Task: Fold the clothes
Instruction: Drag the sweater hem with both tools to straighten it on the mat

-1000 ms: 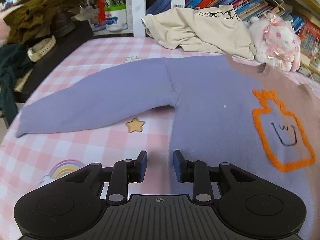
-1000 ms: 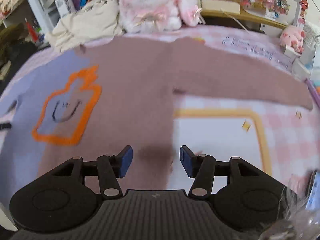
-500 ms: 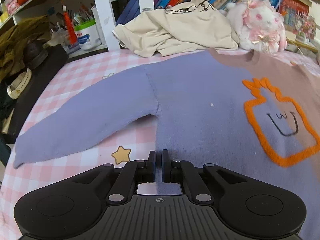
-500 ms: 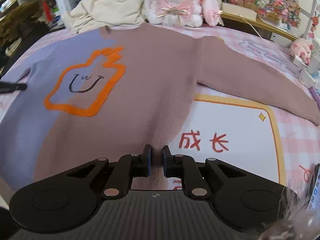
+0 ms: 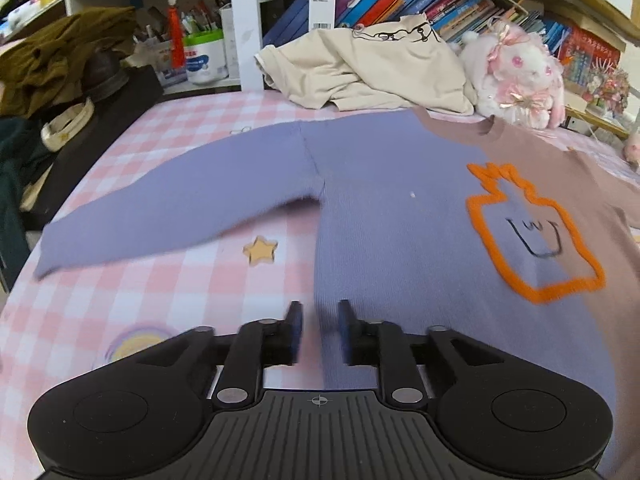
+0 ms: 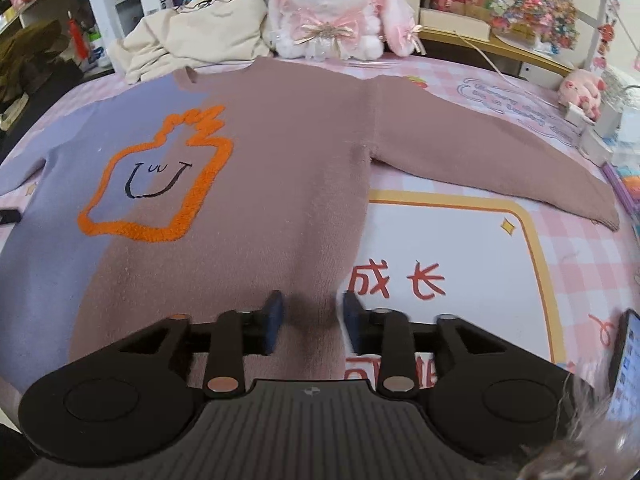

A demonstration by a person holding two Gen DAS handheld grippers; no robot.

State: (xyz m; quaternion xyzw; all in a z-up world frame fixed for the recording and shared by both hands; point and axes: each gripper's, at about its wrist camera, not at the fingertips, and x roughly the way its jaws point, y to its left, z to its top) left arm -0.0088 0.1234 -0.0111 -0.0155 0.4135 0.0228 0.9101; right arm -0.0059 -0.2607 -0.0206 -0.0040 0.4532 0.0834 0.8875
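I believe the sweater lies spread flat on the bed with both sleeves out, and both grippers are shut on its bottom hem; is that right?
Not quite: both grippers are open. The left gripper in the left wrist view and the right gripper in the right wrist view each show a clear gap between the fingers. The sweater does lie flat, sleeves out.

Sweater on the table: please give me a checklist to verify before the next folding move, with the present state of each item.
1. Sweater lies flat, front up: ok.
2. Both sleeves spread out, purple sleeve and brown sleeve: ok.
3. Left gripper open at the purple side edge: ok.
4. Right gripper open over the brown side edge: ok.
5. Cloth actually between the pads: cannot tell.
6. Beige garment and plush rabbit touch the collar edge: cannot tell.
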